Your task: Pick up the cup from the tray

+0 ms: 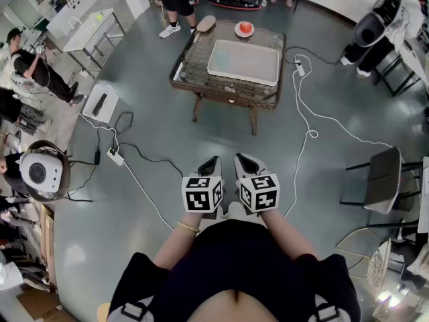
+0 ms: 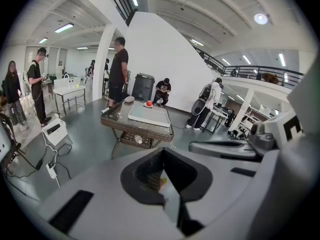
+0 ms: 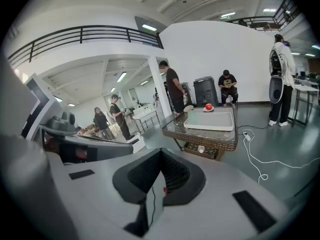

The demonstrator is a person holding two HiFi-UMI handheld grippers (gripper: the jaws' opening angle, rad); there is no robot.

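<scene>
Fingers closed, empty: left gripper (image 1: 212,164), right gripper (image 1: 244,161)
On the far surface (image 1: 194,56), red thing (image 1: 245,27) beside tray (image 1: 243,62), maybe the cup: likely light, stiff; pinch its rim.

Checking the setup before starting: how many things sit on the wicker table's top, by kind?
white rectangular tray: 1
red round object: 1
small white dish under it: 1
beige oval object: 1
Total: 4
</scene>
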